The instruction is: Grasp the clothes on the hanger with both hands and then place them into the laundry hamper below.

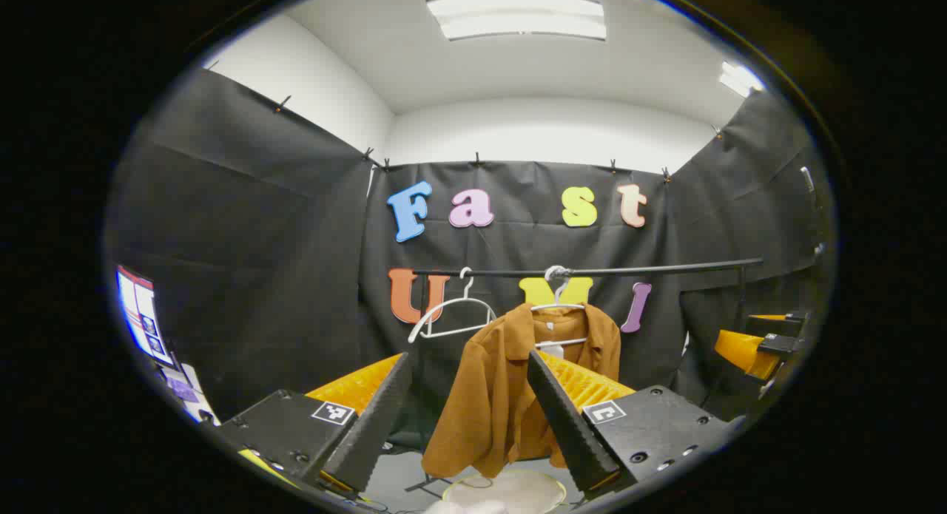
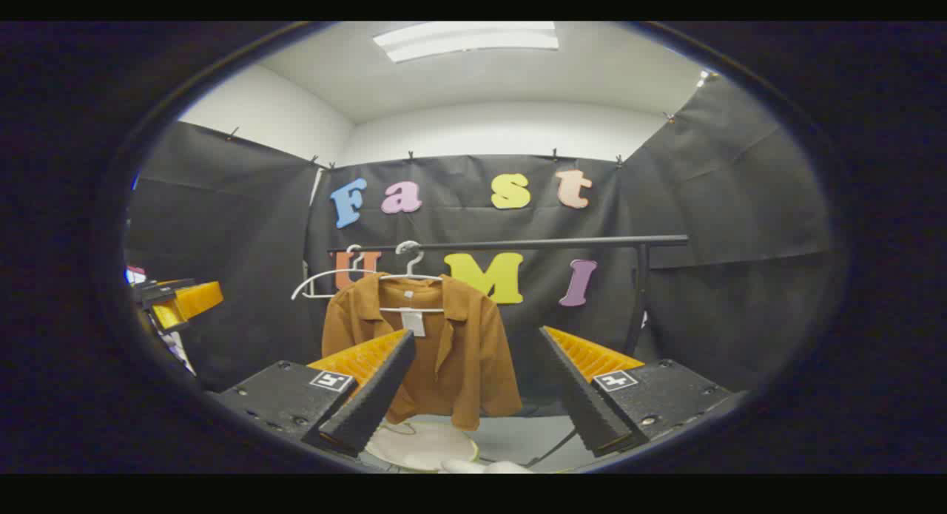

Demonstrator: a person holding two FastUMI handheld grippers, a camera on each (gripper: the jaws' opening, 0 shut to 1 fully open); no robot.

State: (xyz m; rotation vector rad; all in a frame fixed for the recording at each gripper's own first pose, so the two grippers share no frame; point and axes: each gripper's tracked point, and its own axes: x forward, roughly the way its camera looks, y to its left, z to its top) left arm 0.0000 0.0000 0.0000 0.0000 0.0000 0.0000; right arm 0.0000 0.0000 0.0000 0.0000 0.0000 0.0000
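shirt (image 1: 503, 396): brown, on a white hanger (image 1: 558, 307) hooked on the black rail (image 1: 592, 270); sits near the rail's middle in the left gripper view, toward the rail's left end in the right gripper view (image 2: 433, 351)
collar: open, white tag showing below it
spare hanger (image 1: 451, 314): white, bare, on the rail just left of the shirt, tilted; also seen at (image 2: 325, 281)
rail post (image 2: 640, 299): upright at the rail's right end, well apart from the shirt
hamper (image 1: 507, 488): pale round rim on the floor under the shirt hem; also at (image 2: 422, 444); something white just in front of it, cannot tell what
left gripper (image 1: 470, 418): jaws spread wide, nothing held, short of the shirt; shirt shows between the fingers; also seen at the left edge of the right gripper view (image 2: 174, 303)
right gripper (image 2: 477, 396): jaws spread wide, nothing held, shirt hem between the fingers, no contact; also at the right edge of the left gripper view (image 1: 762, 347)
screen (image 1: 144, 314): lit, far left by the booth wall
in the way: nothing between either gripper and the shirt; spare hanger close to the shirt's left shoulder
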